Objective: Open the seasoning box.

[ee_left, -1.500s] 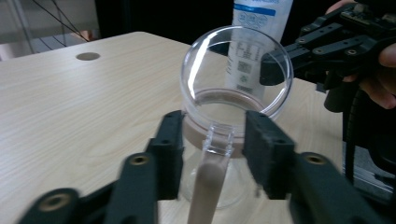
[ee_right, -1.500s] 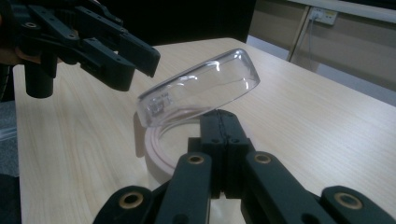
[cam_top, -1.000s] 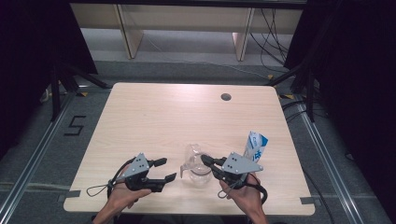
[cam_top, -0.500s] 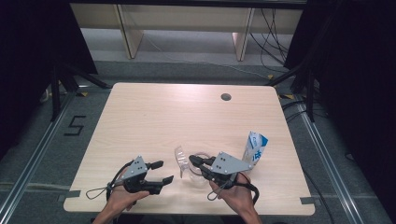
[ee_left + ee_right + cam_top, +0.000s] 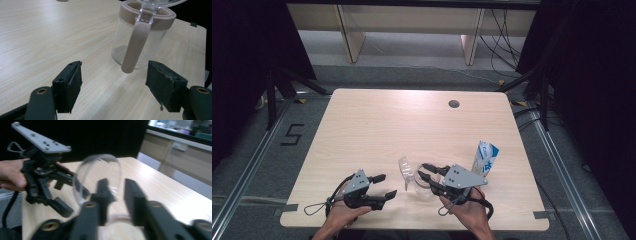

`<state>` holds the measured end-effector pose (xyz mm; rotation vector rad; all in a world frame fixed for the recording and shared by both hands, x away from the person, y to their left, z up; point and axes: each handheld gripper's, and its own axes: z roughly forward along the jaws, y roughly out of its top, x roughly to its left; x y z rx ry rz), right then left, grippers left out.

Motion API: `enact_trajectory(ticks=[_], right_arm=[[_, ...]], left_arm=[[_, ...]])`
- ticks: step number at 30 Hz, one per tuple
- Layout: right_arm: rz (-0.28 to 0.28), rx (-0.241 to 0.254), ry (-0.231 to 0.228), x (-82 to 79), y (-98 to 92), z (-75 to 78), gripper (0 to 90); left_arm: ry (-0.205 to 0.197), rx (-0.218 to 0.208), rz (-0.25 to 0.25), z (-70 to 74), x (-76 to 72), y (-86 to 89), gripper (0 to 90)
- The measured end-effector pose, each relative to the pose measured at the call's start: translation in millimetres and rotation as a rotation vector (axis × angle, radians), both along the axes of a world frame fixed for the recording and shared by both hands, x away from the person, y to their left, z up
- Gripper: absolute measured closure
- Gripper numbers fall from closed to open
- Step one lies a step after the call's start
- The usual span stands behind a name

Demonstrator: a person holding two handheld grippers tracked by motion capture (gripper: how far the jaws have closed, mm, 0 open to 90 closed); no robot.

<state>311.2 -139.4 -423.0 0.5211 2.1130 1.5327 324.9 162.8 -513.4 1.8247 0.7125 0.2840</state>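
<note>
Clear glass jar (image 5: 140,42) near the table's (image 5: 377,125) front edge, its hinged lid (image 5: 97,177) raised. The right gripper (image 5: 428,172), jaws just parting and narrow, should free the lid gently; the left gripper (image 5: 384,186) waits wide and empty.

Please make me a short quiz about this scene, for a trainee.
1. True or false: the lid of the jar stands open.
2. In the high view, what stands right of the jar? A) a blue-white pack B) a red mug C) a green bowl
3. Fill in: the jaws of the left gripper are ___, with nothing between them.
Key: 1 true; 2 A; 3 open.
</note>
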Motion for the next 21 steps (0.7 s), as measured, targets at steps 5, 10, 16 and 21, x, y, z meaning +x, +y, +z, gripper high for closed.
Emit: enact_trajectory(ticks=[5, 10, 16, 21], right_arm=[[-0.118, 0.017, -0.018, -12.8, -25.4, -0.7, 46.0], [-0.175, 0.041, -0.013, -22.2, -42.5, -1.6, 42.5], [-0.248, 0.051, -0.021, -34.0, -62.1, -7.7, 40.7], [-0.346, 0.043, -0.021, -44.2, -79.1, -14.8, 40.4]], left_arm=[[0.005, 0.012, 0.01, -2.0, -0.8, -0.7, 27.6], [0.01, 0.014, 0.018, -2.3, -1.0, 0.2, 27.5], [0.008, 0.011, 0.01, -2.9, -0.4, 0.8, 27.5], [0.008, 0.018, 0.018, -2.2, -1.0, 1.4, 27.4]])
